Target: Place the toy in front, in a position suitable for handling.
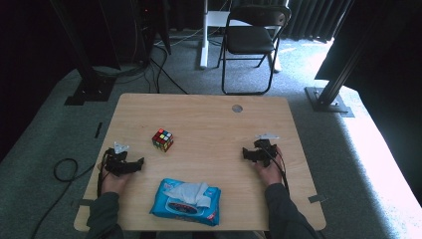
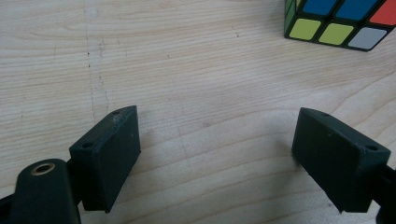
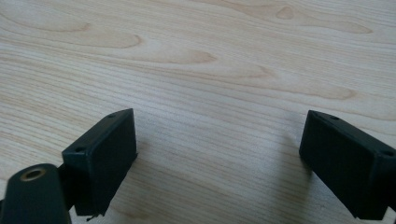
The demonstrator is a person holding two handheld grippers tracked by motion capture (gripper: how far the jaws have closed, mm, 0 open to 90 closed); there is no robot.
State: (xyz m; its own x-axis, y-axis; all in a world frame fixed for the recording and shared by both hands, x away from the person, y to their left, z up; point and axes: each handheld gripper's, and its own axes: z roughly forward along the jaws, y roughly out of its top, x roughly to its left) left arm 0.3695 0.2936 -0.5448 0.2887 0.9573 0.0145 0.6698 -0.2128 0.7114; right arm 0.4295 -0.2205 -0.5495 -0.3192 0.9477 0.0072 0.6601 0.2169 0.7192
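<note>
Both tools rest on the pale wooden table with jaws spread wide and nothing between them: the left gripper near the table's left edge, the right gripper well apart toward its right edge. The multicoloured puzzle cube sits near the left gripper, ahead and to its right, untouched. A blue pack of wet wipes with a white tissue sticking out lies between the two grippers, nearer the person.

Wooden table with puzzle cube, wipes pack

puzzle cube cut off by top edge, wipes-pack label unreadable
</note>
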